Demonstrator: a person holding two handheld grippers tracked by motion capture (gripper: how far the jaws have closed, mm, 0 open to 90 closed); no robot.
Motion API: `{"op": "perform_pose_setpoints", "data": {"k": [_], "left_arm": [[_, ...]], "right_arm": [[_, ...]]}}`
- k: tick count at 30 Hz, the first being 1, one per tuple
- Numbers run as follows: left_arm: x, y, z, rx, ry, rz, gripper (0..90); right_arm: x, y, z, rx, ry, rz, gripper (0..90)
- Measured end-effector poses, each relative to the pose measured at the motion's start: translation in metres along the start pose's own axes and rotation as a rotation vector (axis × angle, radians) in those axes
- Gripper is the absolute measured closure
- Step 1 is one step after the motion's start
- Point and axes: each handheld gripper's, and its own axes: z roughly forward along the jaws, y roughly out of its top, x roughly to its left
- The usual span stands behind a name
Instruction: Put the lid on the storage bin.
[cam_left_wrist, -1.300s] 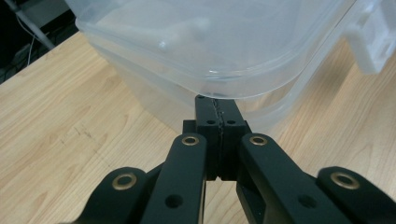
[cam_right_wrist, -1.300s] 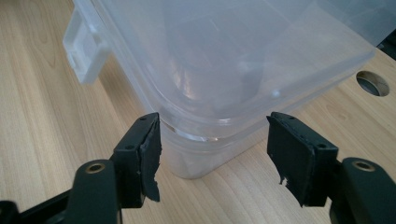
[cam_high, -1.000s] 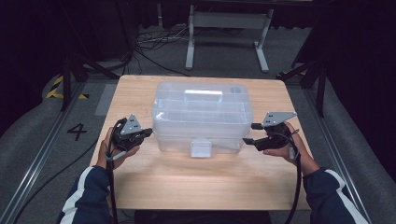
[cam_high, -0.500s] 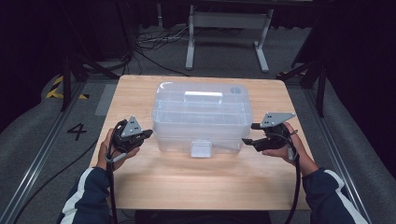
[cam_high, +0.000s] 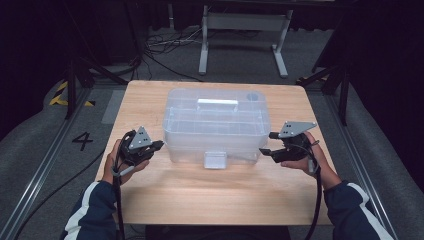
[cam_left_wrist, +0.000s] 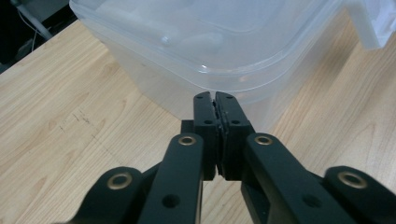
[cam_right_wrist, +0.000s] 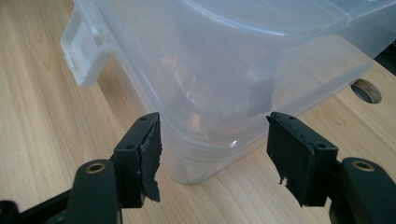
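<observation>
Centrally on the wooden table (cam_high: 165, 200) stands a translucent plastic storage box (cam_high: 216, 131) with its lid (cam_high: 216, 105) on; a white handle (cam_high: 217, 103) lies on the lid and a white latch (cam_high: 214, 160) hangs at the middle of the near wall. At the box's near left corner, the left gripper (cam_high: 158, 145) is held level in the person's left hand (cam_high: 116, 161), its jaws pressed together with nothing between them; in the left gripper view the closed tips (cam_left_wrist: 215, 97) sit just below the lid's rim, and whether they touch the box wall cannot be told. At the box's near right corner, the right gripper (cam_high: 265, 144) is held in the right hand (cam_high: 306, 159) with its jaws apart; in the right gripper view the two pads (cam_right_wrist: 150, 147) stand on either side of the rounded corner, clear of the plastic. The box contents are hard to make out: through the cloudy wall appear only pale shapes and reflections, and a dark patch that may be a reflection. A round cable hole (cam_right_wrist: 365, 90) in the tabletop shows past the box in the right gripper view, and through the lid's far right corner in the high view. Both forearms are cut off by the bottom edge of the high view, with dark, white-striped sleeves (cam_high: 85, 215). Beyond the table, cables and a metal frame (cam_high: 243, 35) lie in deep shadow, and a painted numeral 4 (cam_high: 83, 141) marks the floor at left.
</observation>
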Motion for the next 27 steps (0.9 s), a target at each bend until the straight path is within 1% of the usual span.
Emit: {"op": "perform_pose_setpoints", "data": {"k": [1, 5, 8, 12, 14, 18, 19, 20, 21, 24, 26, 27], "left_arm": [[-0.001, 0.0, 0.0, 0.002, 0.004, 0.004, 87.5], [-0.004, 0.001, -0.002, 0.014, -0.002, 0.017, 84.8], [-0.006, 0.001, -0.004, 0.017, -0.007, 0.026, 83.1], [-0.008, 0.0, -0.006, 0.029, -0.003, 0.035, 80.5], [-0.009, 0.0, -0.007, 0.033, 0.002, 0.032, 78.3], [-0.013, -0.003, -0.01, 0.048, -0.011, 0.038, 74.6], [-0.014, -0.004, -0.01, 0.061, -0.012, 0.043, 72.7], [-0.014, -0.004, -0.01, 0.061, -0.012, 0.043, 70.8], [-0.017, -0.007, -0.01, 0.079, -0.007, 0.055, 69.2], [-0.018, -0.009, -0.012, 0.086, -0.004, 0.05, 63.4], [-0.018, -0.011, -0.013, 0.089, -0.012, 0.047, 62.4], [-0.019, -0.012, -0.013, 0.098, -0.006, 0.049, 58.0]], "right_arm": [[0.0, 0.0, 0.0, 0.005, -0.002, -0.005, 36.4], [0.001, 0.0, -0.001, 0.008, -0.003, -0.015, 36.7], [0.0, 0.001, -0.003, 0.004, -0.011, -0.015, 37.0], [0.001, 0.001, -0.003, 0.009, -0.014, -0.022, 37.2], [0.001, 0.001, -0.005, 0.013, -0.016, -0.025, 37.2], [0.001, 0.0, -0.011, 0.013, -0.032, -0.031, 37.4], [0.001, 0.0, -0.011, 0.014, -0.037, -0.032, 37.4], [0.001, 0.0, -0.011, 0.014, -0.037, -0.032, 37.4], [0.002, -0.002, -0.013, 0.02, -0.041, -0.039, 37.3], [0.002, -0.003, -0.014, 0.025, -0.041, -0.044, 37.3], [0.002, -0.003, -0.015, 0.02, -0.049, -0.047, 37.3], [0.003, -0.004, -0.015, 0.033, -0.057, -0.053, 37.2]]}}
